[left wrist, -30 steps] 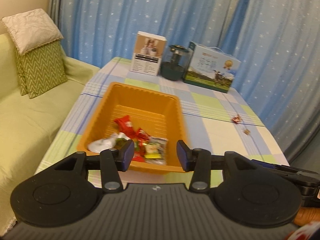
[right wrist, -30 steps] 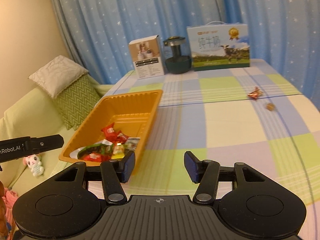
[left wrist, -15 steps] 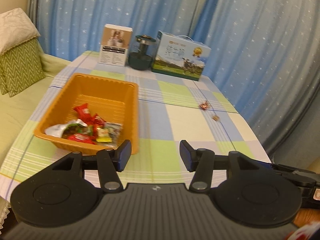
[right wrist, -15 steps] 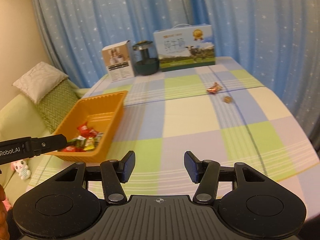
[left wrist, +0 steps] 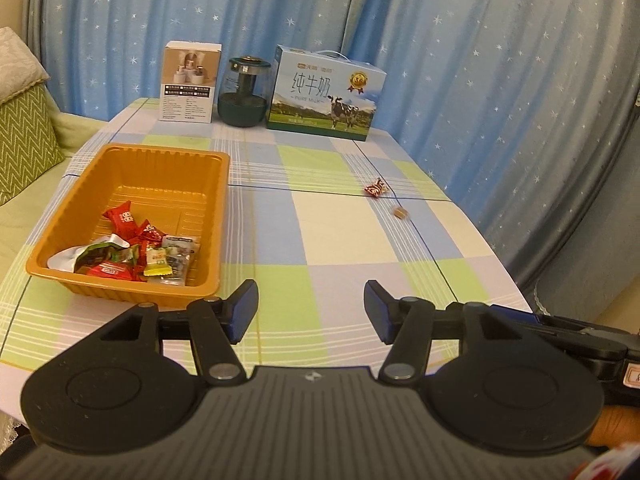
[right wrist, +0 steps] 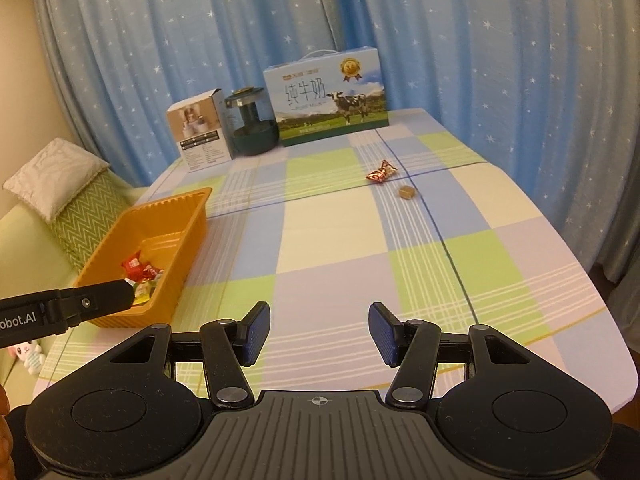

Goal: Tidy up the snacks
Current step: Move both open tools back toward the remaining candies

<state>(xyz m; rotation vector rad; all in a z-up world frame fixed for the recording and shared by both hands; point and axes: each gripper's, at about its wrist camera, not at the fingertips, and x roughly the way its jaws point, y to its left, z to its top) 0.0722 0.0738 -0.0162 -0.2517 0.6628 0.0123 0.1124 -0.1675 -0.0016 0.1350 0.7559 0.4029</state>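
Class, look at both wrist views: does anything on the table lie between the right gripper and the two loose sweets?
Nothing visible does. Only bare checked tablecloth lies between the right gripper and the red-wrapped sweet and the small brown sweet. The orange tray sits off to the left.

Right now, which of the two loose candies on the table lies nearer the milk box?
The red-wrapped candy; the small brown candy sits past it, farther from the milk box.

Brown candy too small
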